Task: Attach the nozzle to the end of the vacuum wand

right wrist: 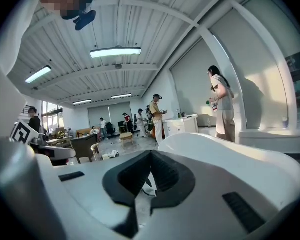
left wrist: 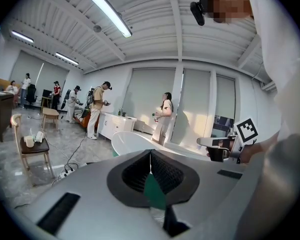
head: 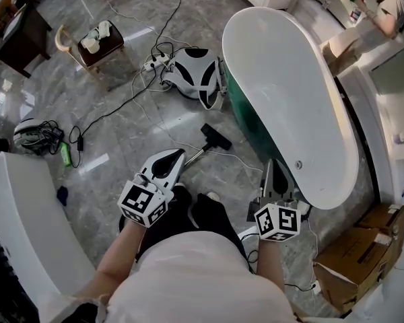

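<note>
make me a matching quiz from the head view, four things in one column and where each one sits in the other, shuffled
Things:
1 black nozzle
2 cardboard box
3 wooden chair
4 white bathtub

Places:
a right of centre, reaching to the top
b on the floor, mid-picture
c upper left
d lower right corner

Pairs: 1-b, 2-d, 3-c, 4-a

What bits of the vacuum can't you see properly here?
- Wand: in the head view its near end goes behind the left tongs.
- Nozzle: head view, too small to tell whether it is locked onto the wand.
- Gripper views: the right tongs and the left ones block the near floor, so no vacuum part shows there.
</note>
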A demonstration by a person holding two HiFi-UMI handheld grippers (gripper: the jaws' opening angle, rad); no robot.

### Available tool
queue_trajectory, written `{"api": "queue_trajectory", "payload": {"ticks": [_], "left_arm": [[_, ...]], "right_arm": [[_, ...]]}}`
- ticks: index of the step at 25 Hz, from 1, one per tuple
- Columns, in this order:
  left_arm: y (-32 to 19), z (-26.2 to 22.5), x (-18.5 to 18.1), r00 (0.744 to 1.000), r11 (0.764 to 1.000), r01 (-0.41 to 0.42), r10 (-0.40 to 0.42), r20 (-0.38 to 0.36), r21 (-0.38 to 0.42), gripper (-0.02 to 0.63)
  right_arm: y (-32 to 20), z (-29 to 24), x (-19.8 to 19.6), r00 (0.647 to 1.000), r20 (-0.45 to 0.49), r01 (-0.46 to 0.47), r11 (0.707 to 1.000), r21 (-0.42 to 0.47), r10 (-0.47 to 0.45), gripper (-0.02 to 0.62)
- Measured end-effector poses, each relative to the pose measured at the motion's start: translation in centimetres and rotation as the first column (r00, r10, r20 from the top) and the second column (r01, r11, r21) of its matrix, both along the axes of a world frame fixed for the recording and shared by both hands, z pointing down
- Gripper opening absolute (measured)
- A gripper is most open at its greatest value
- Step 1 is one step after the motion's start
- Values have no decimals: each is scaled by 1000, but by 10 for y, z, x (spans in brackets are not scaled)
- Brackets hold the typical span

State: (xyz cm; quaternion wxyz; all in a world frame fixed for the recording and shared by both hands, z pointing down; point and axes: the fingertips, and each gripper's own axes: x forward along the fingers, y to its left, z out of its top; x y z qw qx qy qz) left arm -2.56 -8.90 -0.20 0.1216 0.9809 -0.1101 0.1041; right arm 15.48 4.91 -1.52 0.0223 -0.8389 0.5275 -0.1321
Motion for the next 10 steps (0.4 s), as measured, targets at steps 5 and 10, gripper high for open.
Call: {"api": "queue_trajectory", "payload": {"ticks": [5, 10], "left_arm": [[-2, 0, 0, 1000, 1000, -5, 5, 4, -2, 11], [-5, 2, -2, 1000, 1000, -3, 3, 3, -3, 11]], "right_arm": [[-10, 0, -9, 999, -29, 21, 999, -24, -22, 15], [-16, 0, -12, 999, -14, 35, 999, -17, -36, 15]]}}
